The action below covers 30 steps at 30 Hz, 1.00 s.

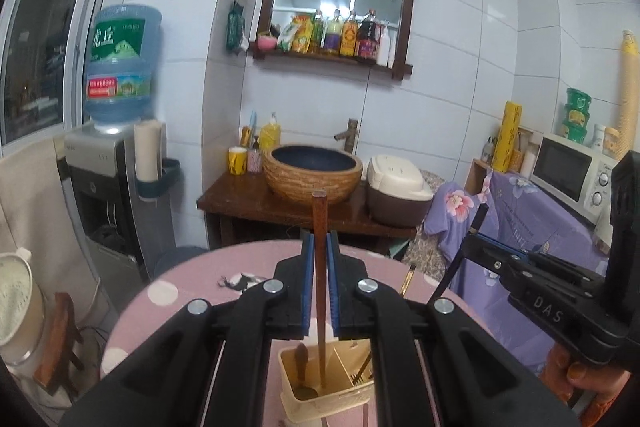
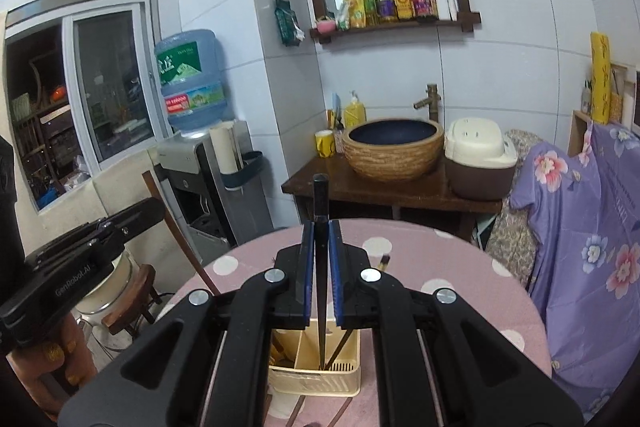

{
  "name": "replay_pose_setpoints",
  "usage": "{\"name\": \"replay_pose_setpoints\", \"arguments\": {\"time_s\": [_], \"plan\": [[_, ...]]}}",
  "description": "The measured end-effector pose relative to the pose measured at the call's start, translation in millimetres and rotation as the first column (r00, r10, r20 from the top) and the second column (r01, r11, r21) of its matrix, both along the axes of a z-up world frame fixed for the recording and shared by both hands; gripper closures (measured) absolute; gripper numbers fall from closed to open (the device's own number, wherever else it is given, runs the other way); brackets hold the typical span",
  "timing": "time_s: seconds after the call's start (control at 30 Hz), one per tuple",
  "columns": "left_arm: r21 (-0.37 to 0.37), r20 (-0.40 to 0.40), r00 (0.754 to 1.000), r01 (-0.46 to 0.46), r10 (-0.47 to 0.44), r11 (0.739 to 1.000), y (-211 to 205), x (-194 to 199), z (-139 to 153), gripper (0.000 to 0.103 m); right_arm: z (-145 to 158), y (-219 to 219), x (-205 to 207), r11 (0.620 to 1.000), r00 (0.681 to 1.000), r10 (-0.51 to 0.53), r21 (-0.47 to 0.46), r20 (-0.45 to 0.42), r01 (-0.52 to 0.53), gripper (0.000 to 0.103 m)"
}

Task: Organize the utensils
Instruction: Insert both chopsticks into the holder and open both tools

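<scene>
A cream plastic utensil holder (image 1: 324,397) with compartments stands on the pink dotted table (image 1: 192,287). My left gripper (image 1: 320,247) is shut on a brown wooden chopstick (image 1: 320,227), held upright with its tip down in the holder's left compartment, beside a wooden spoon (image 1: 301,367). My right gripper (image 2: 321,247) is shut on a black chopstick (image 2: 320,203), upright, its tip in the holder's (image 2: 316,379) right compartment beside another dark chopstick (image 2: 340,347). The right gripper also shows in the left wrist view (image 1: 480,247), at the right.
A gold-tipped utensil (image 2: 384,262) lies on the table (image 2: 440,267) beyond the holder. More utensils lie on the table in front of the holder (image 2: 340,413). A wooden stand with basin (image 1: 312,171) and rice cooker (image 1: 396,191) is behind; a water dispenser (image 1: 116,163) is at the left.
</scene>
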<state>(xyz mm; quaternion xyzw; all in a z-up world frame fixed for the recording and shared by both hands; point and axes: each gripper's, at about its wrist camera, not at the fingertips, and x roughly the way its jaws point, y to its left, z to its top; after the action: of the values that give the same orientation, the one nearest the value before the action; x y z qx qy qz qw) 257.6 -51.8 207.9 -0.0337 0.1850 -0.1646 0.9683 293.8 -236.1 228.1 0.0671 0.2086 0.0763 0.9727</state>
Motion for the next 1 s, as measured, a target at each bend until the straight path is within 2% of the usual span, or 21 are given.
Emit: {"name": "replay_pose_setpoints", "arguments": {"time_s": [0.17,0.33,0.47,0.63,0.83,0.9,0.93,0.97,1.0], "plan": [[0.002,-0.079,0.997,-0.009,0.009,1.000,-4,13,-42,0.095,-34,-1,9,1.000,0.998,-0.005,0.012,-0.057,0.006,0.095],[-0.003,-0.137,0.991,-0.012,0.011,1.000,-2,19,-70,0.096,-60,-5,15,0.999,0.995,-0.019,0.026,-0.098,0.021,0.095],[0.011,-0.155,0.988,-0.019,0.020,1.000,-2,20,-83,0.096,-71,-10,18,0.999,0.993,-0.029,0.037,-0.116,0.033,0.095],[0.017,-0.176,0.984,-0.021,0.023,1.000,-1,25,-92,0.096,-74,-11,15,0.999,0.995,-0.043,0.027,-0.094,0.046,0.095],[0.043,-0.144,0.989,-0.032,0.038,0.999,-1,16,-88,0.096,-73,-5,7,0.997,0.996,-0.069,-0.028,-0.051,0.068,0.094],[0.052,-0.130,0.991,-0.034,0.041,0.998,0,9,-87,0.089,-72,-4,0,0.997,0.997,-0.066,-0.034,-0.032,0.065,0.087],[0.050,-0.125,0.991,-0.032,0.038,0.998,2,5,-87,0.073,-72,-5,-3,0.997,0.997,-0.066,-0.031,-0.025,0.065,0.082],[0.041,-0.121,0.992,-0.030,0.035,0.999,5,0,-88,0.053,-72,-5,-8,0.997,0.998,-0.067,-0.026,-0.017,0.067,0.070],[0.033,-0.115,0.993,-0.032,0.035,0.999,7,-5,-88,0.045,-73,-6,-13,0.997,0.997,-0.071,-0.021,-0.004,0.071,0.064]]}}
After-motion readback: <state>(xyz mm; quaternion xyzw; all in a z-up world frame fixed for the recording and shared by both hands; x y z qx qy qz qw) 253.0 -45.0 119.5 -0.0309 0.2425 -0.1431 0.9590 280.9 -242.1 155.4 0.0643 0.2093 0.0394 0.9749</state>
